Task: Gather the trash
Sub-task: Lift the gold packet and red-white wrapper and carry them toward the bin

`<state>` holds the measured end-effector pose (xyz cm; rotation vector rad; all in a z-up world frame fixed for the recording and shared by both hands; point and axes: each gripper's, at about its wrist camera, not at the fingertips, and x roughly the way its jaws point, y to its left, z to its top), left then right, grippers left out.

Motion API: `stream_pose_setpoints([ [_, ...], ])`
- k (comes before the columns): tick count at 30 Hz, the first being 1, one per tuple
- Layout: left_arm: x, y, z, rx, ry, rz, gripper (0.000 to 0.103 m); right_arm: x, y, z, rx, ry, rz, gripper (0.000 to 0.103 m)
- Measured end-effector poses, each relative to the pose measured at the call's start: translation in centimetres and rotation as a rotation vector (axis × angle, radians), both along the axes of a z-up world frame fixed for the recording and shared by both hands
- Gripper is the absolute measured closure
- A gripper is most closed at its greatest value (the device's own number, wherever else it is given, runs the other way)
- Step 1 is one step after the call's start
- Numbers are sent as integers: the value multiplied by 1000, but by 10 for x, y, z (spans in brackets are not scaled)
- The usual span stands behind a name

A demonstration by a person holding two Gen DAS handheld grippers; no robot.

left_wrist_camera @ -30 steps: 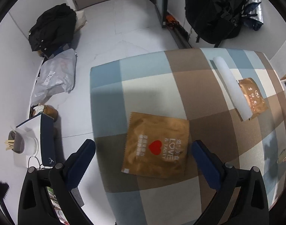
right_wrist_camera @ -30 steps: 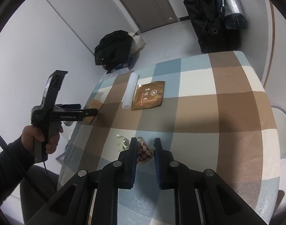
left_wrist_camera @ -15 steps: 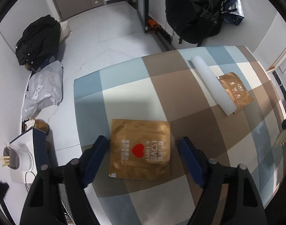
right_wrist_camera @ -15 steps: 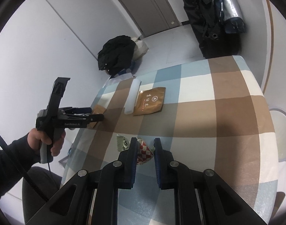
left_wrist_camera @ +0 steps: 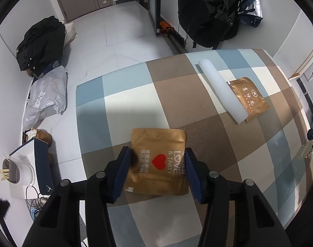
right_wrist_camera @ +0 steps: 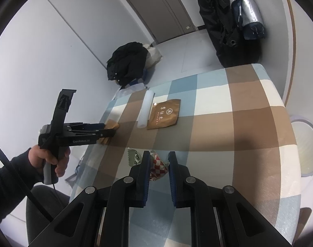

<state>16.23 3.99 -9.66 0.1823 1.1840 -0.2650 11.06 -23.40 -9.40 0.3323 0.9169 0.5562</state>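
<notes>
A gold snack wrapper (left_wrist_camera: 158, 160) with a red heart lies near the left edge of the checked tablecloth (left_wrist_camera: 135, 94). My left gripper (left_wrist_camera: 158, 165) points down over it, and its jaws are closing with the wrapper between them. Both blue pads (left_wrist_camera: 123, 164) meet the wrapper's side edges. From the right wrist view, the left gripper (right_wrist_camera: 110, 130) straddles that wrapper (right_wrist_camera: 113, 125), held by a hand. My right gripper (right_wrist_camera: 159, 164) is shut on a red-and-white checked wrapper (right_wrist_camera: 157, 168). A green-and-white wrapper (right_wrist_camera: 134, 157) sits just left of it.
A white foam roll (left_wrist_camera: 220, 90) and a second brown packet (left_wrist_camera: 248, 96) lie farther along the table. A pale round bin (right_wrist_camera: 306, 146) stands on the floor past the table's right edge. On the floor to the left are a black coat (left_wrist_camera: 41, 43), a grey bag (left_wrist_camera: 47, 96) and a white cup (left_wrist_camera: 18, 173).
The left jaws have closed in from wide apart to the gold wrapper's sides, and the left gripper has come nearer to it. The right gripper has kept still.
</notes>
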Motion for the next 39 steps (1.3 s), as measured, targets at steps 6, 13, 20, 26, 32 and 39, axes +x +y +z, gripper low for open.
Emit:
stream_pose_setpoints([
  [6, -1, -1, -1, -2, 12, 11, 61, -2, -1, 6, -3, -14, -3, 87],
  [13, 0, 2, 0, -24, 44, 30, 61, -5, -2, 11, -6, -27, -5, 87],
  [20, -6, -2, 0, -28, 66, 47, 61, -7, -2, 16, -4, -41, -5, 87],
  [26, -15, -7, 21, -44, 5, 42, 61, -11, -7, 20, -9, -52, -5, 87],
  [32, -31, -21, 53, -71, -92, 43, 61, -18, -17, 28, 1, -65, -25, 87],
  [39, -53, -56, 99, -69, -221, 3, 61, -31, -40, 48, 7, -100, -47, 87],
])
